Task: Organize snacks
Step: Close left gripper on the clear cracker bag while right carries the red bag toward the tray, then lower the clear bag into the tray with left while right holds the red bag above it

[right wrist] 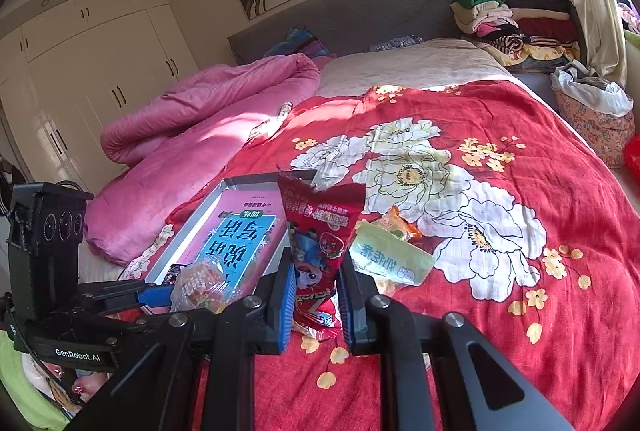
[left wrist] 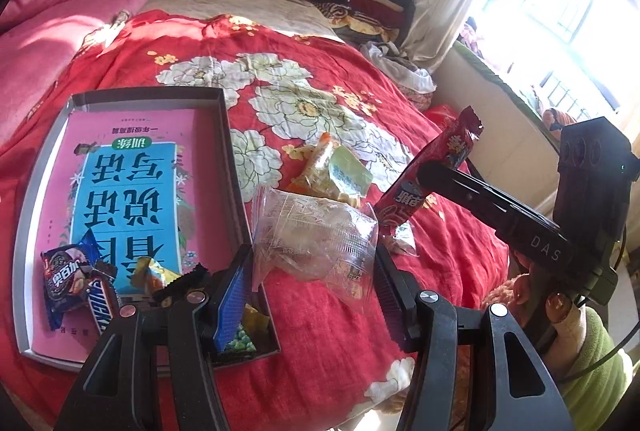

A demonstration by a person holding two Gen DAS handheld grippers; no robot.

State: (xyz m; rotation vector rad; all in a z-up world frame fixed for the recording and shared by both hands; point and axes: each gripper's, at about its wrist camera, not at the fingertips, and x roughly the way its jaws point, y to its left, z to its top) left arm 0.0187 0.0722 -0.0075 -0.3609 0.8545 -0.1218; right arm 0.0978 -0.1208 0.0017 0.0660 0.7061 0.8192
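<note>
A shallow grey box (left wrist: 44, 155) lies on the red floral bedspread with a pink-and-blue book (left wrist: 128, 183) inside, and several small snack packets (left wrist: 76, 279) at its near end. My left gripper (left wrist: 310, 263) is shut on a clear plastic snack bag (left wrist: 316, 231) just right of the box. My right gripper (right wrist: 316, 287) is shut on a red snack packet (right wrist: 320, 231), held upright above the bed; it also shows in the left wrist view (left wrist: 428, 171). A yellow-orange packet with a pale green label (left wrist: 336, 171) lies on the bedspread between them.
A pink quilt (right wrist: 192, 119) is bunched at the bed's left. Folded clothes (right wrist: 516, 23) are stacked by the headboard. A cloth-filled basket (right wrist: 592, 111) stands at the bed's right side, a window (left wrist: 560, 3) beyond it. Wardrobes (right wrist: 80, 71) line the left wall.
</note>
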